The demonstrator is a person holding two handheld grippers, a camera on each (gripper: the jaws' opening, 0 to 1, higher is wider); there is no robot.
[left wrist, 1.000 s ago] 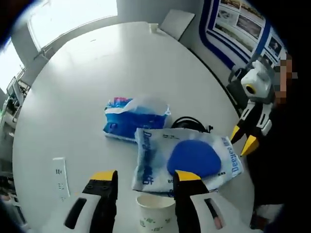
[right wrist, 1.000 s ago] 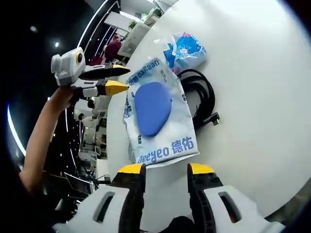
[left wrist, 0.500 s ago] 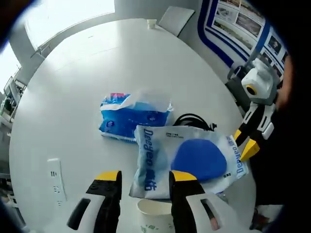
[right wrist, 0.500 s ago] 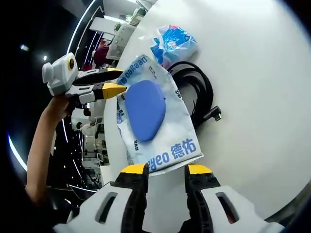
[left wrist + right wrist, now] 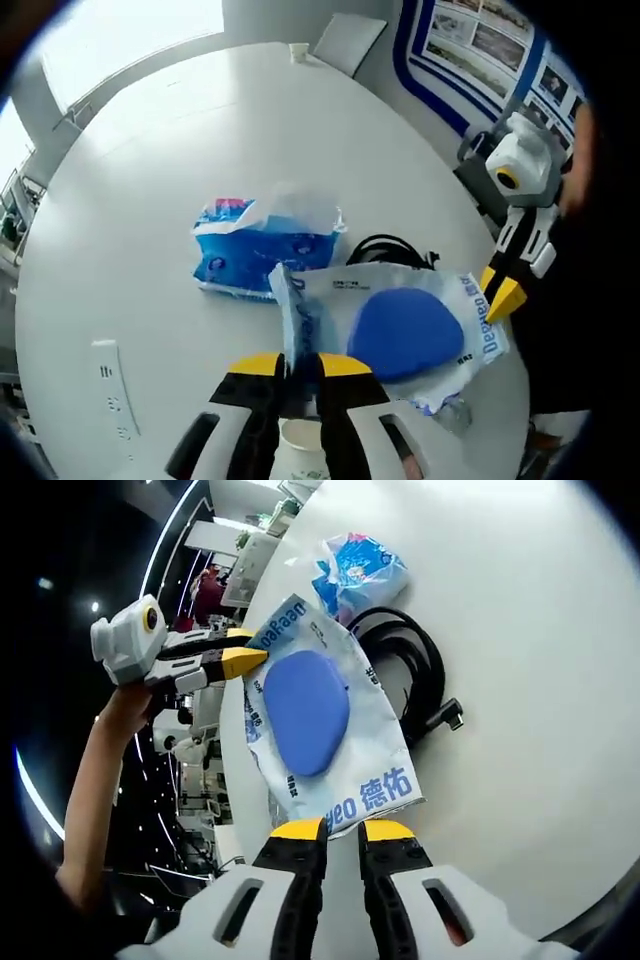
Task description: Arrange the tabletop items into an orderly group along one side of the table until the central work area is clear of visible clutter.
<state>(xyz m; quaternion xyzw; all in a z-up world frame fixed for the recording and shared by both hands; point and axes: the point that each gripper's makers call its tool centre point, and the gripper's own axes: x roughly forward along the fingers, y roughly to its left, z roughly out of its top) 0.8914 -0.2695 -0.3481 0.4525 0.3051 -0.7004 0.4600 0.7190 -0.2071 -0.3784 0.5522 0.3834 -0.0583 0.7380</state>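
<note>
Looked out on a bright room, with blue-framed posters (image 5: 480, 50) along one wall in the left gripper view and dark shelving beyond the table edge in the right gripper view.

Found a large round white table (image 5: 150, 150), smooth, mostly bare and wide open toward its far side, with the clutter bunched near the person's edge.

Found the wipes pack (image 5: 400, 320), white with a blue oval lid, lying flat there, its long axis running straight from one tool to the other. Judged neither hand nearer, each being at an opposite short end, so any shift would seem to call for both hands moving together along or across that axis.

Saw the left gripper (image 5: 300, 365) clamped on the pack's crumpled end, jaws almost touching with film between them. Saw the right gripper (image 5: 340, 830) likewise pinching the end printed with blue characters, as far as could be told.

Noted a blue-and-white plastic bag (image 5: 260, 250) just beyond the pack, touching it; a coiled black cable (image 5: 390, 247) beside it, partly under the pack; a paper cup (image 5: 300, 440) below the left jaws; and a flush socket panel (image 5: 105, 390) off to one side.
</note>
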